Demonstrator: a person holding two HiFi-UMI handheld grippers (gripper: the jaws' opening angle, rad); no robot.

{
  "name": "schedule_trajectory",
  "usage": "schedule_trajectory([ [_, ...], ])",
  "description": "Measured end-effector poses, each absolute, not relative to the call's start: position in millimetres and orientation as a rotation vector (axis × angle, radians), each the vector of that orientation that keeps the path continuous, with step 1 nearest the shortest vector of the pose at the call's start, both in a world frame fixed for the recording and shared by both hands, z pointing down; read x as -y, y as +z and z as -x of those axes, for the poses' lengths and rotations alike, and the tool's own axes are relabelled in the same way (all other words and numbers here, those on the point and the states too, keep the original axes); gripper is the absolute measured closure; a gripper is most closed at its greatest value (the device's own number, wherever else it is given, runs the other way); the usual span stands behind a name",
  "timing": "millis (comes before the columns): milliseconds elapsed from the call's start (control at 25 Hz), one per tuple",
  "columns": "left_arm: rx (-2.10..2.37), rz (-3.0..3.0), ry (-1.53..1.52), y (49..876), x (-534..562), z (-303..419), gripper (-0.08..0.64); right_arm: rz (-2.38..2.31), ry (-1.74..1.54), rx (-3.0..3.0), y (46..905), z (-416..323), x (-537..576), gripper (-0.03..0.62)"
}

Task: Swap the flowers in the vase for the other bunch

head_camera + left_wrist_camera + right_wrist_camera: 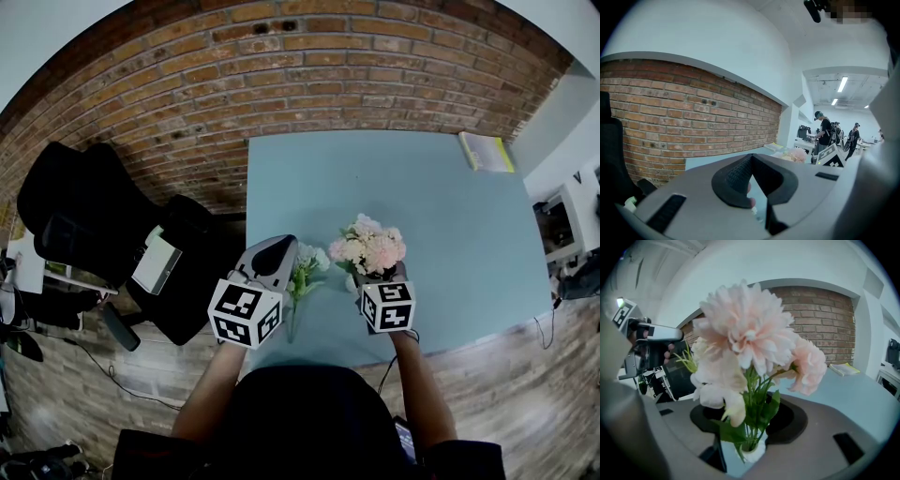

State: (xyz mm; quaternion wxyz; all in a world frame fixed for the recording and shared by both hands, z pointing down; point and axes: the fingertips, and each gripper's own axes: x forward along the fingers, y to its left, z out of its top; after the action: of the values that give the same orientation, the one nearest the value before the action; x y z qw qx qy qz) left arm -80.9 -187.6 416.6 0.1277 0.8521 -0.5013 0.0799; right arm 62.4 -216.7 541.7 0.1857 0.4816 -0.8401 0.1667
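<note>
The right claw (749,425) stands half-parted on either side of the slim green stems of a ruffled, many-petalled pale-pink flower bunch (745,333). Just below its jaws the stems enter the round mouth of a smooth white vase (753,452). Broad leaves cover the pads, so I cannot tell whether they press. The left claw (750,161) is clenched, its finely textured black pads meeting at the tips. Beside that tip, toward the right claw, is a smaller white-and-green bunch (306,265) above the matte pale-blue table (422,206).
</note>
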Motion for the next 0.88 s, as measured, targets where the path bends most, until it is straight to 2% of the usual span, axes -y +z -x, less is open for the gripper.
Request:
schedule_trajectory([
  [320, 1.448, -2.489, 0.226, 415.9, 184.0, 79.4, 0.56, -1.382, 0.434, 2.36, 533.4, -66.5, 214.6, 0.377],
  [880, 1.425, -2.503, 0.194, 413.7, 184.0, 77.3, 0.56, -1.435, 0.369, 2.377, 501.8, -70.9, 217.7, 0.382],
])
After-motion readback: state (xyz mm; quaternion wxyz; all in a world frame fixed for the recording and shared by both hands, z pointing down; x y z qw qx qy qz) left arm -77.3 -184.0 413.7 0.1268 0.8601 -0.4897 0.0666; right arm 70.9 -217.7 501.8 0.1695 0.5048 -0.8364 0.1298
